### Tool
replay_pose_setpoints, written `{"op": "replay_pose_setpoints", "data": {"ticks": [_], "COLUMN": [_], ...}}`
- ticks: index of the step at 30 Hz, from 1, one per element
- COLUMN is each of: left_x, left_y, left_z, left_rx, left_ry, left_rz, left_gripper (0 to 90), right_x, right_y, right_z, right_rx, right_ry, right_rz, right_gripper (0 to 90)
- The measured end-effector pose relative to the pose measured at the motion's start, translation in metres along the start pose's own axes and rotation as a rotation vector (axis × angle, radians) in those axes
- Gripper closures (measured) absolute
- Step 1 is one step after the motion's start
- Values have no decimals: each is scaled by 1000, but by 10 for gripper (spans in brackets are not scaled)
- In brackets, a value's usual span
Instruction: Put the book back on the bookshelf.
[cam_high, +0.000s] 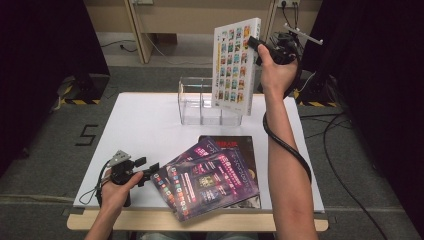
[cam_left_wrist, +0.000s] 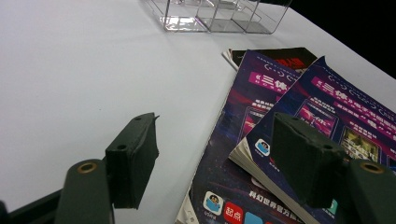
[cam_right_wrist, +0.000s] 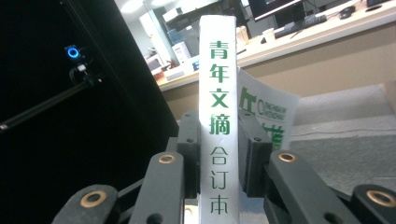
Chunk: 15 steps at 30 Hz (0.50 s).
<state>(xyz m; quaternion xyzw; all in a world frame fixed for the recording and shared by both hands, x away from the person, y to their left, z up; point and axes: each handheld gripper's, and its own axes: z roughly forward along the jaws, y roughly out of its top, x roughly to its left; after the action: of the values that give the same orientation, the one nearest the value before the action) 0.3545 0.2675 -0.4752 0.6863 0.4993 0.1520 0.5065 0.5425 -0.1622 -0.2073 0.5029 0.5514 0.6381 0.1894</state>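
One white rectangular tabletop (cam_high: 145, 130) carries a clear acrylic divided organizer (cam_high: 200, 107) at its far edge. Above the organizer, a thick white book with small colourful cover pictures (cam_high: 235, 65) hangs upright, clamped by the right hand-held gripper (cam_high: 256, 46). Nearer than the organizer: overlapping purple glossy magazines (cam_high: 210, 182). Left hand-held gripper (cam_high: 150, 170), jaws apart and holding nothing, sits beside them.

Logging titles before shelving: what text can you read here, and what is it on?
"青年文摘 合订本": spine of the white book held in the right gripper.
"三体": purple magazine covers.
"5": taped on the floor.
Green print on the white book's back cover, small cover print: unreadable.
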Motion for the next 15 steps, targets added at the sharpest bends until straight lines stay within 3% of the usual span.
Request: {"op": "replay_pose_setpoints", "data": {"ticks": [6, 15], "left_x": [0, 0], "left_y": [0, 1], "left_z": [1, -1], "left_rx": [2, 0], "left_ry": [2, 2], "left_rz": [1, 6], "left_gripper": [316, 317], "right_x": [-1, 11], "right_y": [-3, -4], "right_z": [5, 11], "right_rx": [8, 13], "right_ry": [13, 53], "right_rz": [16, 8], "right_gripper": [743, 743]}}
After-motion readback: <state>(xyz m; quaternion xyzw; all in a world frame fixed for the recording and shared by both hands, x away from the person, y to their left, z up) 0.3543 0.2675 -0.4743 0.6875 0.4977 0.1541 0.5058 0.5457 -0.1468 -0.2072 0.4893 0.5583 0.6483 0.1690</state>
